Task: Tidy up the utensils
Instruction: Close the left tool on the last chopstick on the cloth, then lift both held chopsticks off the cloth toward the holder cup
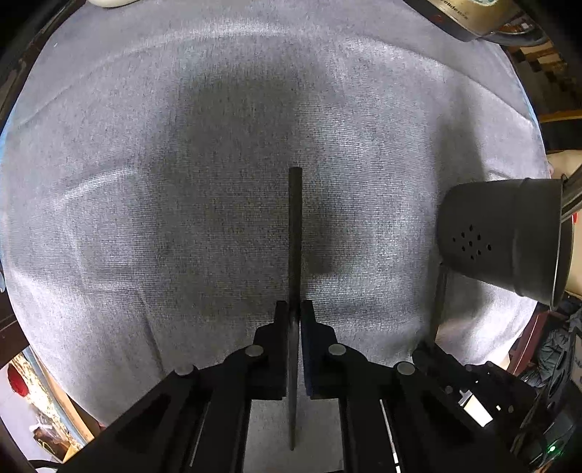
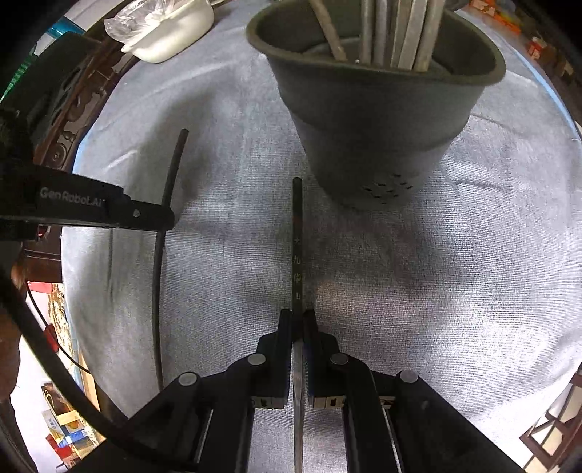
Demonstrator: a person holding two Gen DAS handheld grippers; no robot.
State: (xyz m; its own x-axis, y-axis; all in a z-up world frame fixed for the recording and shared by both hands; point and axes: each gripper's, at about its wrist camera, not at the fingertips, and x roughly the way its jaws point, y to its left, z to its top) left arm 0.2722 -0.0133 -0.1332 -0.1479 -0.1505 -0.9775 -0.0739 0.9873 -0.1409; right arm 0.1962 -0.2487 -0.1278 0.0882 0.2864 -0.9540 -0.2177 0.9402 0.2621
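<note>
My left gripper [image 1: 294, 309] is shut on a dark chopstick [image 1: 295, 233] that points forward above the grey cloth. It also shows in the right wrist view [image 2: 165, 214], holding that chopstick [image 2: 171, 171] at the left. My right gripper [image 2: 297, 316] is shut on a second dark chopstick [image 2: 297, 240] with small printed characters, its tip just short of the dark utensil holder [image 2: 374, 120]. The holder stands upright and holds several utensil handles [image 2: 396, 32]. In the left wrist view the holder [image 1: 509, 236] is at the right edge.
A grey cloth [image 1: 182, 182] covers the round table. A white dish with clear plastic [image 2: 171, 32] sits at the far left edge of the table. A dark appliance [image 1: 462, 18] stands at the far right edge. Carved dark wood furniture [image 2: 69, 134] lies beyond the table's left rim.
</note>
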